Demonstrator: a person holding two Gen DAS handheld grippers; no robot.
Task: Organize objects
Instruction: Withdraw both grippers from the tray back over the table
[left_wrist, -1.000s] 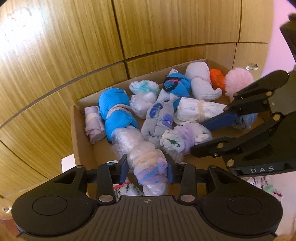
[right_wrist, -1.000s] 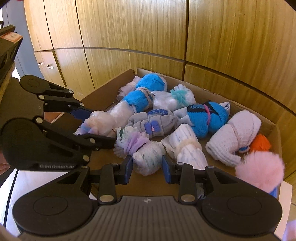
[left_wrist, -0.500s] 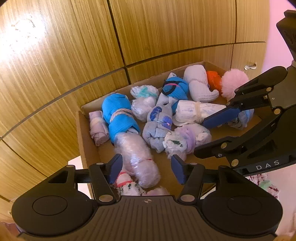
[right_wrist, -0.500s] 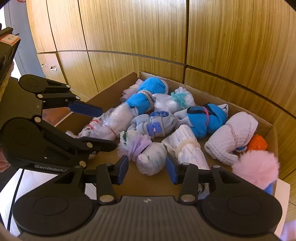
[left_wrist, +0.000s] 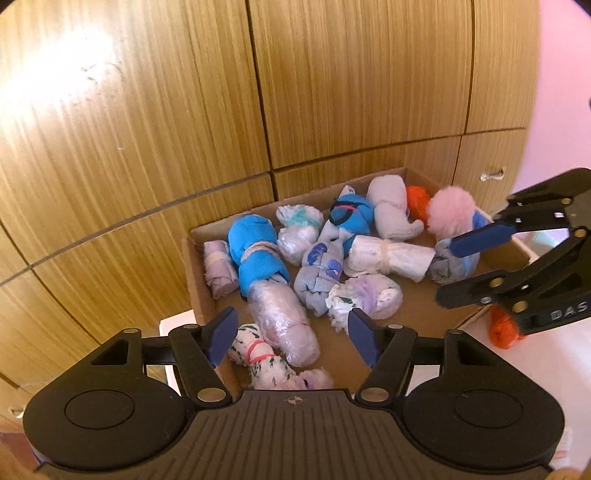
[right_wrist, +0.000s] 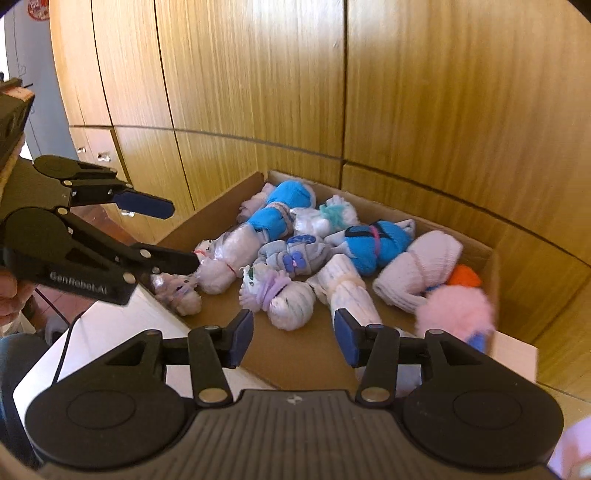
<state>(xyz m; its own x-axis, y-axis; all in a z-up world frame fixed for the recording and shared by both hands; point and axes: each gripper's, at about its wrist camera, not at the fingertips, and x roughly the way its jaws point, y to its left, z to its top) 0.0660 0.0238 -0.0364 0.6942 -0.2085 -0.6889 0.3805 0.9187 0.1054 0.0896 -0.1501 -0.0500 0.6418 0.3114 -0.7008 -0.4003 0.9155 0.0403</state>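
Note:
A cardboard box (left_wrist: 195, 280) (right_wrist: 369, 363) holds several rolled sock bundles: blue ones (left_wrist: 255, 254) (right_wrist: 380, 240), a pale lilac wrapped roll (left_wrist: 280, 321) (right_wrist: 225, 258), a white and lilac bundle (left_wrist: 365, 297) (right_wrist: 280, 295), a pink pompom (left_wrist: 452, 212) (right_wrist: 456, 308). My left gripper (left_wrist: 291, 338) is open and empty above the box's near corner; it also shows in the right wrist view (right_wrist: 177, 232). My right gripper (right_wrist: 293, 334) is open and empty over the box's near edge; it also shows in the left wrist view (left_wrist: 469, 273).
Wooden cabinet doors (left_wrist: 332, 92) (right_wrist: 443, 92) stand right behind the box. The box sits on a white surface (right_wrist: 110, 332). An orange bundle (left_wrist: 502, 328) lies outside the box under the right gripper.
My left gripper opened and let go of the lilac wrapped roll, which now lies in the box. Both grippers drew back and up from the box and opened wider.

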